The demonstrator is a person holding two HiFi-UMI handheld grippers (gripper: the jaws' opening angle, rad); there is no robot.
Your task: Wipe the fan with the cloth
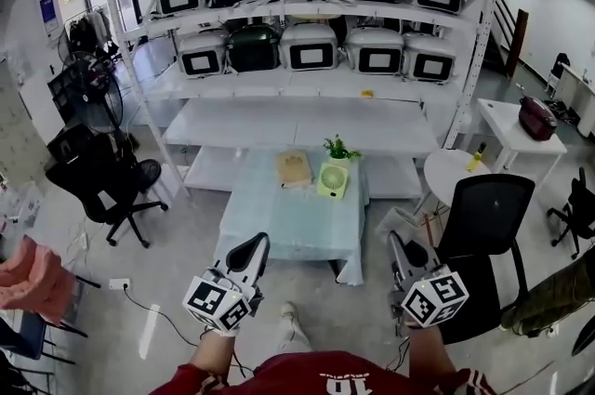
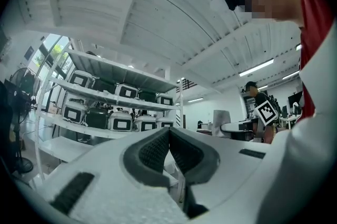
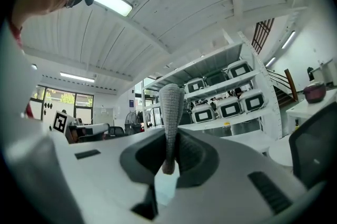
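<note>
The left gripper [image 1: 258,243] and right gripper [image 1: 394,242] are held low, each with jaws pressed together and nothing gripped. Farther off, the small green fan [image 1: 333,179] is set on the covered table [image 1: 279,230], just beside a potted plant [image 1: 338,148]. Lidded bins [image 1: 310,46] are lined on shelves behind, their contents unseen.

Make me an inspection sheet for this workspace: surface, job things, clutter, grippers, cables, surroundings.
Surface: table under a pale cover, mostly bare.
Job's things: small green fan upright near the table's far edge; tan flat item beside it, cannot tell if it is the cloth.
Clutter: potted plant behind the fan.
Grippers: left hand-held gripper shut, empty; right hand-held gripper shut on a grey textured strip; both short of the table.
Cables: black cable from a power strip on the floor, left.
Surroundings: shelving with boxes; office chairs.
</note>
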